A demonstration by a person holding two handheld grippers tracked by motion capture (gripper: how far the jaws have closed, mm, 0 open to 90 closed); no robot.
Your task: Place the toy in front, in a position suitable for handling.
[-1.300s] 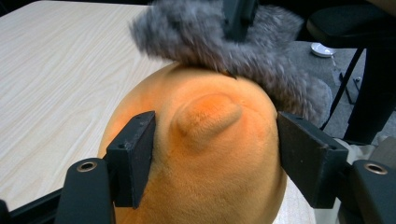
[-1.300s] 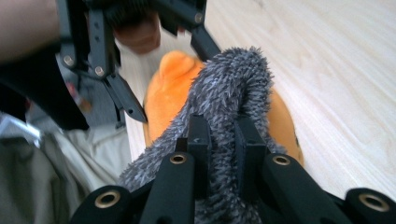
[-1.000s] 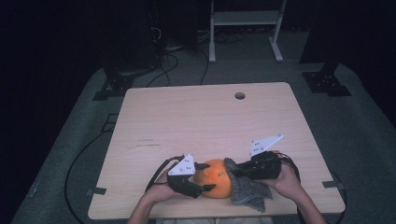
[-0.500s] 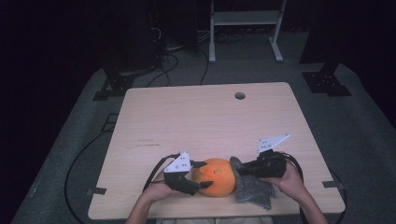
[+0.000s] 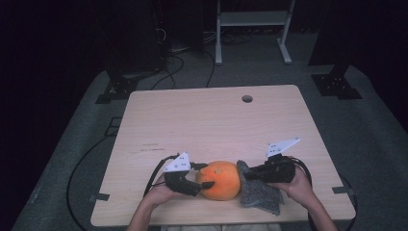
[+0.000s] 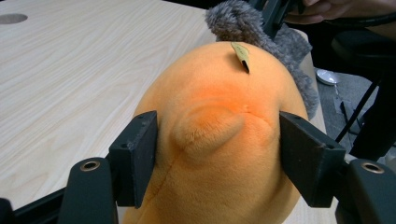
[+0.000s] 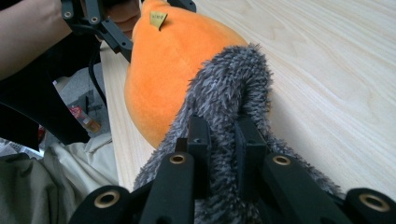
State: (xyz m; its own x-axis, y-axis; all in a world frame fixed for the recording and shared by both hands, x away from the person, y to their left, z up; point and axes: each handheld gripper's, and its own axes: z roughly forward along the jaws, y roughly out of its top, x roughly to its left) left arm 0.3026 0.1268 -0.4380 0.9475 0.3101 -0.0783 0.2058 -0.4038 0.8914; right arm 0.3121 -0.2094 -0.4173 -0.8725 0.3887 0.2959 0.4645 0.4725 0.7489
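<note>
Orange plush, a round soft toy (image 5: pixel 221 180), sat on the wooden worktop (image 5: pixel 211 125) close to its near edge, roughly midway between the left and right edges. We held a two-jaw gripper in each hand. Our left gripper (image 5: pixel 204 177) came at the toy from its left side, and in the left gripper view its black jaws pressed into the orange fur (image 6: pixel 219 140) on both sides, grasping the toy. A small yellowish tag (image 6: pixel 242 55) stuck out of the toy's top. Touching the toy on its right lay a fuzzy grey cloth (image 5: pixel 260 192), which reached nearly to the near edge. Our right gripper (image 5: pixel 248 175) had its jaws clenched on a raised fold of that cloth (image 7: pixel 229 107), seen bunched between them in the right gripper view
</note>
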